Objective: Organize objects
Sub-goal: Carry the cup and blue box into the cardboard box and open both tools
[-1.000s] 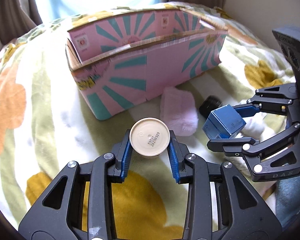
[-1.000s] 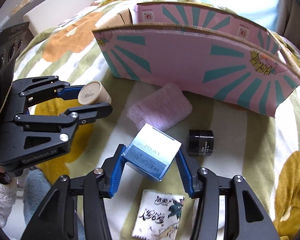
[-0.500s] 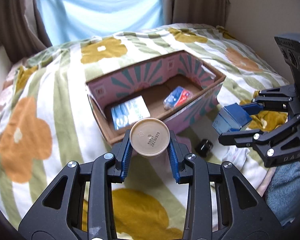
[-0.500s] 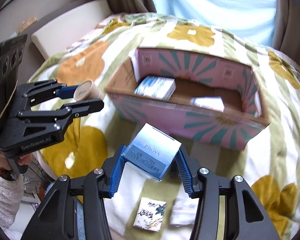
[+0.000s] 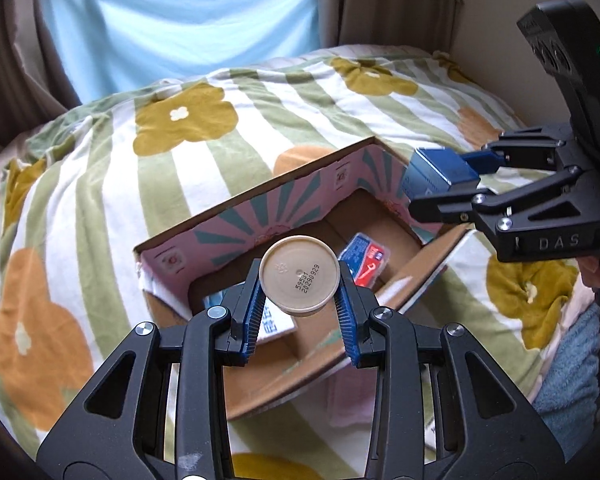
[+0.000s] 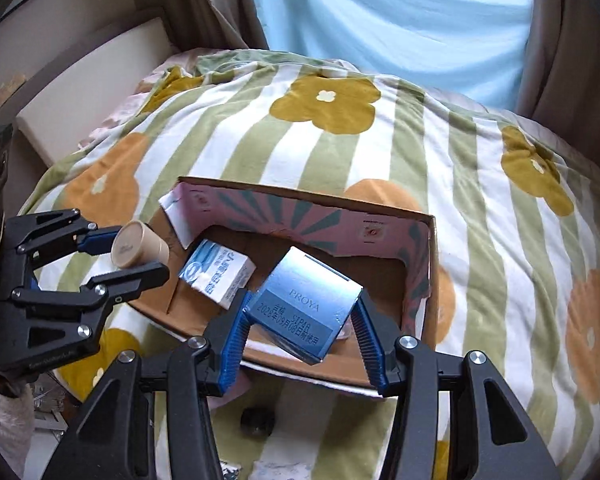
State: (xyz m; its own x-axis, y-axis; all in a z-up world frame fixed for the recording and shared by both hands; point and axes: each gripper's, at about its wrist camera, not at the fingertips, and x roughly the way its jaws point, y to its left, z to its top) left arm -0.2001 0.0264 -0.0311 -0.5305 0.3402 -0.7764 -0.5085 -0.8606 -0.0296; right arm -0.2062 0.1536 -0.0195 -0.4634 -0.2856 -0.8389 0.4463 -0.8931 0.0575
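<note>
Two claws angled down over the cardboard box (image 6: 430, 276), left claw (image 5: 299, 306) clamping beige jar (image 5: 299, 278), right claw (image 6: 302, 334) gripping blue carton (image 6: 306, 306)

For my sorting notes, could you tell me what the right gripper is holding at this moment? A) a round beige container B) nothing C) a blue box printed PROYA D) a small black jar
C: the right gripper is clamped on the blue box printed PROYA, above the open cardboard box; the round beige container is in the left gripper.
</note>
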